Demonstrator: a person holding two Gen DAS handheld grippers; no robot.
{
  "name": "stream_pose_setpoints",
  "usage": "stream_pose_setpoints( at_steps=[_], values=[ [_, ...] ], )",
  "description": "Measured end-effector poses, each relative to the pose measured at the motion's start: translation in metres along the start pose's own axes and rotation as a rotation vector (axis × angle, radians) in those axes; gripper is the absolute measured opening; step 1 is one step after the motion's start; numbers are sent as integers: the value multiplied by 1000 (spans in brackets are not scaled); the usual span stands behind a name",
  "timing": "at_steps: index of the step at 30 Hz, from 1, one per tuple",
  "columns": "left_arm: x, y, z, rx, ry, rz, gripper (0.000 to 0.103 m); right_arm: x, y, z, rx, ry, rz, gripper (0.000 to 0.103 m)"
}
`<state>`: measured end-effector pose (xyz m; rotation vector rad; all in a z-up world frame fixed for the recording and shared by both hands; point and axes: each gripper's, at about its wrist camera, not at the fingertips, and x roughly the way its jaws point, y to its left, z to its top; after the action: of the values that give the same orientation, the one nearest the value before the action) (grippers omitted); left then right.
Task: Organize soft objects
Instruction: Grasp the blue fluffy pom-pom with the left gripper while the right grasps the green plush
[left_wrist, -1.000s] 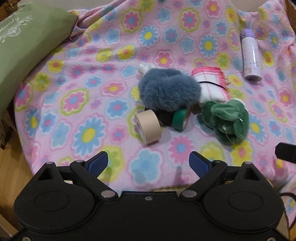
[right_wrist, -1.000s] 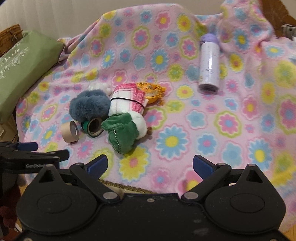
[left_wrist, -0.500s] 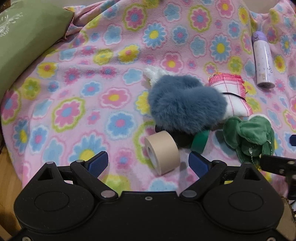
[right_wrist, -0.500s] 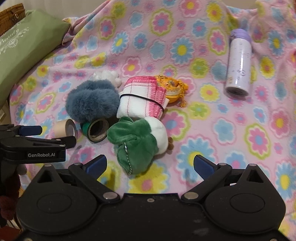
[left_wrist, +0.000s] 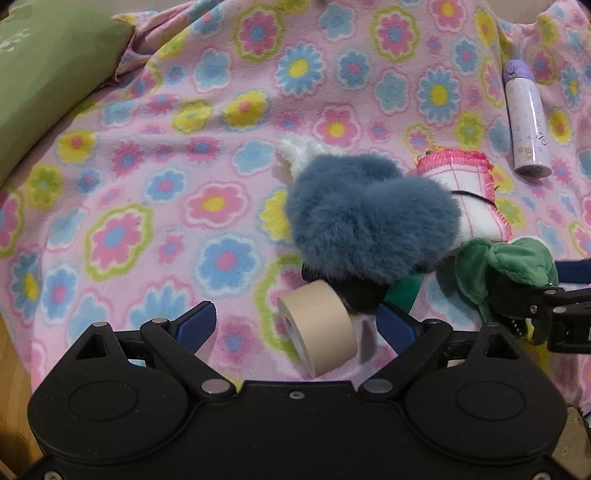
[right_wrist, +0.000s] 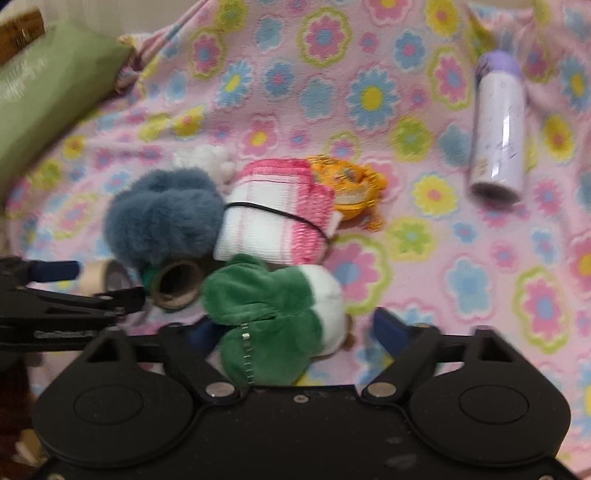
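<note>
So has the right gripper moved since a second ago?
Yes. The right gripper has advanced toward the pile: the green plush toy, well ahead before, now sits between its open fingers on the floral fleece blanket.

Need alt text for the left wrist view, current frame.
Open left gripper straddles a beige tape roll lying on a pink flowered blanket. Behind the roll sit a fluffy blue-grey plush, a pink-and-white rolled cloth and a green plush, with the right gripper entering beside the green plush.
</note>
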<state>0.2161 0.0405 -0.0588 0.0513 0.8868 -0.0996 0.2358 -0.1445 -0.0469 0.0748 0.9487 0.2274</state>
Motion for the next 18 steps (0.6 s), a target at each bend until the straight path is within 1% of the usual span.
stream_pose_setpoints(
  at_steps=[3, 5, 7, 12, 18],
  values=[
    [-4, -3, 4, 27, -25, -2, 91, 0, 0, 0, 16, -11, 7, 66],
    [-8, -5, 7, 43, -48, -6, 95, -1, 0, -1, 22, -23, 8, 65],
    [-14, -8, 11, 57, -74, -10, 96, -5, -2, -2, 38, -36, 14, 64],
    [-22, -19, 24, 99, -125, -26, 100, -16, -13, -3, 71, -73, -24, 65],
    [-12, -39, 40, 166, -135, -43, 100, -20, -35, -5, 140, -81, -69, 65]
  ],
)
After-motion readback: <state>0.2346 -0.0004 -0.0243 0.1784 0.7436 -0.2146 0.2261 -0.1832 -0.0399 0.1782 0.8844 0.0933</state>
